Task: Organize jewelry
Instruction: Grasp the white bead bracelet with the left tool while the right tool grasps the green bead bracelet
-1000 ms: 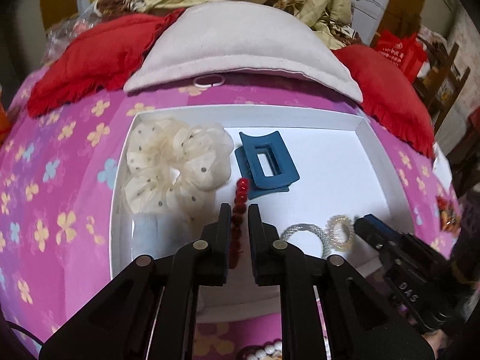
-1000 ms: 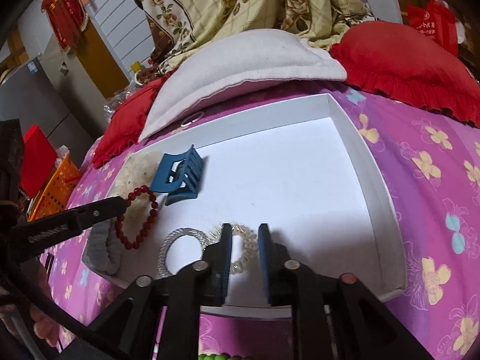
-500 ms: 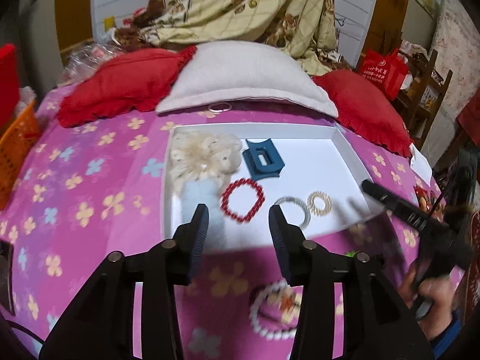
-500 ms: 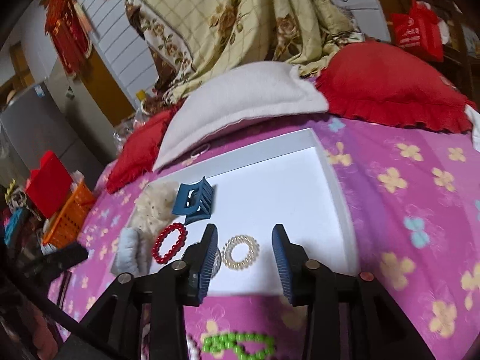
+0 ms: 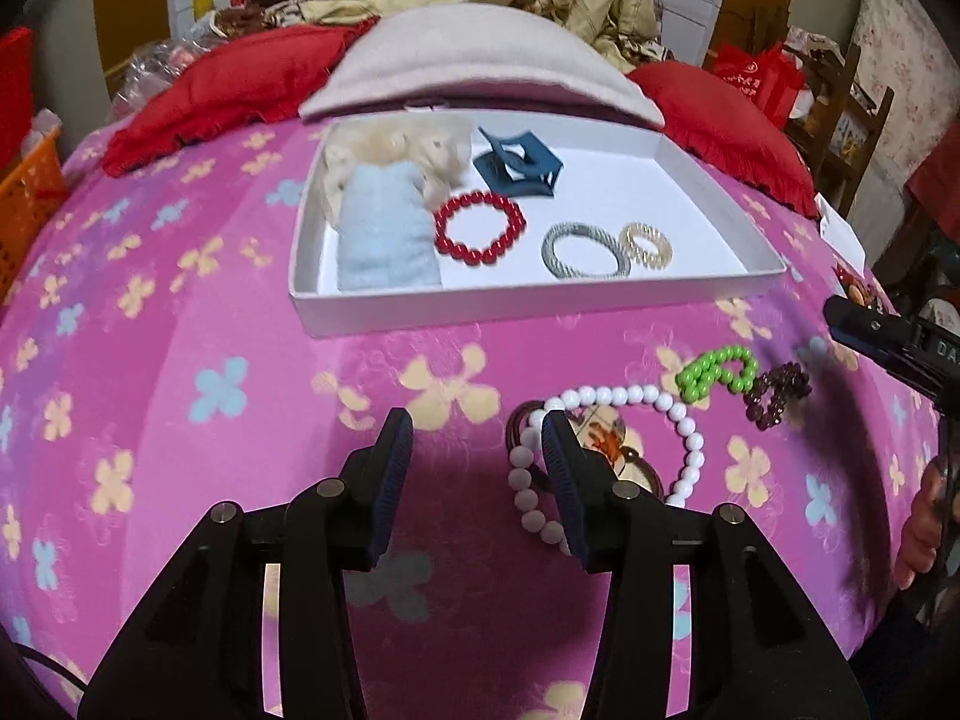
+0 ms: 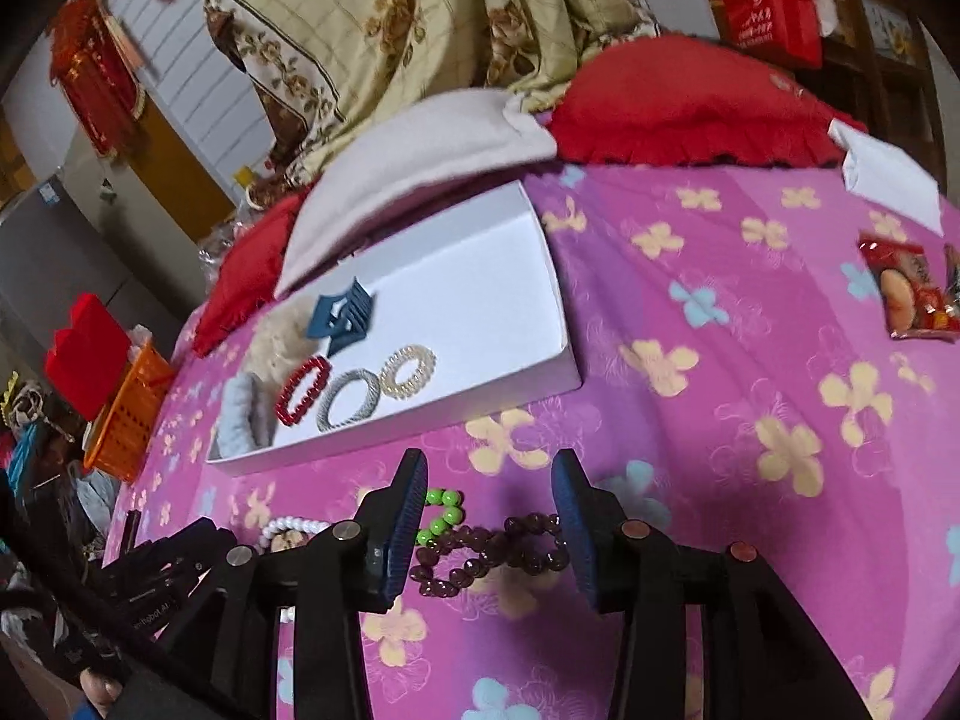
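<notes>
A white tray [image 5: 528, 303] on the pink flowered bedspread holds a red bead bracelet [image 5: 479, 228], a grey ring tie [image 5: 585, 251], a gold coil tie [image 5: 645, 245], a blue claw clip [image 5: 519, 165] and soft scrunchies [image 5: 384, 234]. My left gripper [image 5: 474, 426] is open over bare cloth. A white bead bracelet [image 5: 612, 396] lies by its right finger. My right gripper [image 6: 489, 474] is opening above a dark purple bead bracelet [image 6: 492, 546], which lies loose between the fingers. A green bead bracelet [image 6: 441, 516] lies beside its left finger.
Red cushions [image 5: 222, 90] and a grey pillow [image 5: 474, 66] crowd the tray's far side. An orange basket [image 6: 126, 414] stands at the left. A snack packet [image 6: 906, 294] and white paper [image 6: 888, 180] lie at the right. A brown ornament [image 5: 606, 444] sits inside the white bracelet.
Both grippers have drawn back from the tray toward the near cloth and opened their jaws. The red bracelet and the gold coil tie now lie free in the tray.
</notes>
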`<state>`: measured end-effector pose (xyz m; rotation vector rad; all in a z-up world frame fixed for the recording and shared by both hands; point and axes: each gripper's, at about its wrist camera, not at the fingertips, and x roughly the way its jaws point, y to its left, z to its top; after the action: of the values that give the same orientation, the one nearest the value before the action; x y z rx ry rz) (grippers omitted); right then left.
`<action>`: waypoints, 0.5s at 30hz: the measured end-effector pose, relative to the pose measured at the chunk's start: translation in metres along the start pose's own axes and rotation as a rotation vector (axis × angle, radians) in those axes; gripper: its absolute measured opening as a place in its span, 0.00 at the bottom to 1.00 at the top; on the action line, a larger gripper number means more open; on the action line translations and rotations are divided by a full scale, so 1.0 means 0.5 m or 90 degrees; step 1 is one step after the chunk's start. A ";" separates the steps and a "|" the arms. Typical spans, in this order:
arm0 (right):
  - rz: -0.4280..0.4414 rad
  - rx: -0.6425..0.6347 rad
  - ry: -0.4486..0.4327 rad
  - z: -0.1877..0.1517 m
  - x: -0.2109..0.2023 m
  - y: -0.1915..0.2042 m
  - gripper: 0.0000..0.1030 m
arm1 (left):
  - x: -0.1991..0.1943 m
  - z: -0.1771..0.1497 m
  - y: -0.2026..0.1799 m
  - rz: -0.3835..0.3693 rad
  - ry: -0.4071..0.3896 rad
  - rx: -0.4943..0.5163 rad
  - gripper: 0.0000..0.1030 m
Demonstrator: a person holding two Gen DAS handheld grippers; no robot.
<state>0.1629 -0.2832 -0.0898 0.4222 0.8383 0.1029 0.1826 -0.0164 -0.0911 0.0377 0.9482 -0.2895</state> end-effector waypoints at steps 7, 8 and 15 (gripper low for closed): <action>-0.002 -0.101 0.037 -0.012 0.064 0.053 0.40 | 0.036 -0.011 0.004 -0.011 0.021 0.006 0.43; -0.007 -0.115 0.043 -0.012 0.078 0.060 0.40 | 0.037 -0.010 0.001 -0.013 0.027 0.013 0.43; -0.044 -0.202 0.071 -0.036 0.114 0.102 0.40 | 0.035 -0.014 -0.004 0.009 0.017 0.044 0.34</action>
<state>0.1915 -0.2167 -0.1197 0.0889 0.9272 0.1939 0.1860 -0.0214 -0.1091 0.1112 0.9642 -0.3096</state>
